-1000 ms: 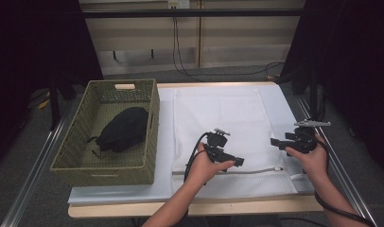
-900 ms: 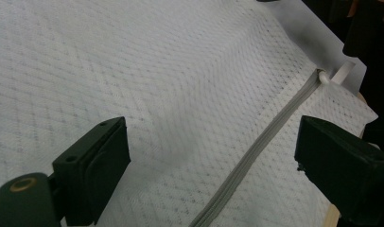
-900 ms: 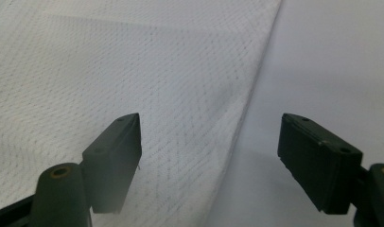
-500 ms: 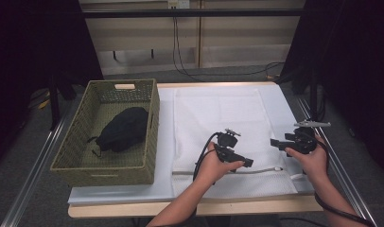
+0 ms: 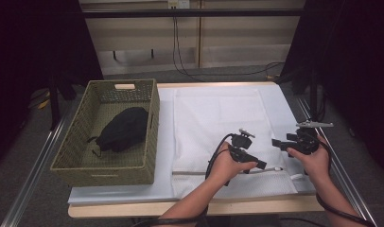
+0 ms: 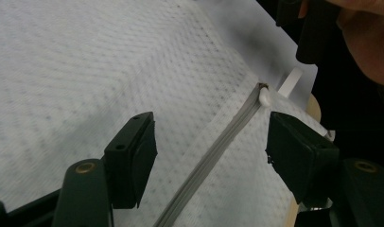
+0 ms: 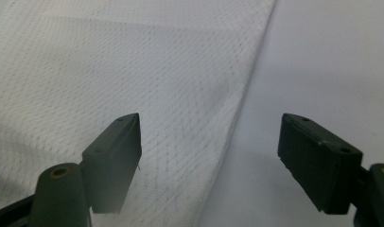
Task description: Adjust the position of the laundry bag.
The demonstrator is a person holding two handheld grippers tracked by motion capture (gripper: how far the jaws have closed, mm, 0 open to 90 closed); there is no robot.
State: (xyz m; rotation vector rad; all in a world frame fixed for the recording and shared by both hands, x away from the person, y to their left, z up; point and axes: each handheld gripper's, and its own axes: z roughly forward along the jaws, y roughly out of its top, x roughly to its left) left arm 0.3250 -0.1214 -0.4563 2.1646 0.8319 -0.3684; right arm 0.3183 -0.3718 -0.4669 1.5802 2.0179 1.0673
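White mesh laundry bag [image 5: 218, 123] lies flat on the table, dotted weave, grey zipper [image 6: 213, 156] along the near edge with a white pull tab [image 6: 266, 97]. My left gripper [image 6: 211, 158] hangs wide open astride the zipper, holding nothing. My right gripper [image 7: 209, 161] gapes over the bag's right edge. Woven basket [image 5: 147, 118] holds a dark bundle [image 5: 121, 130], shape unclear.

Overhead light brightens the white mesh bag [image 5: 218, 118] against dark surroundings; close gripper views blur softly near the fingers [image 7: 112, 156].
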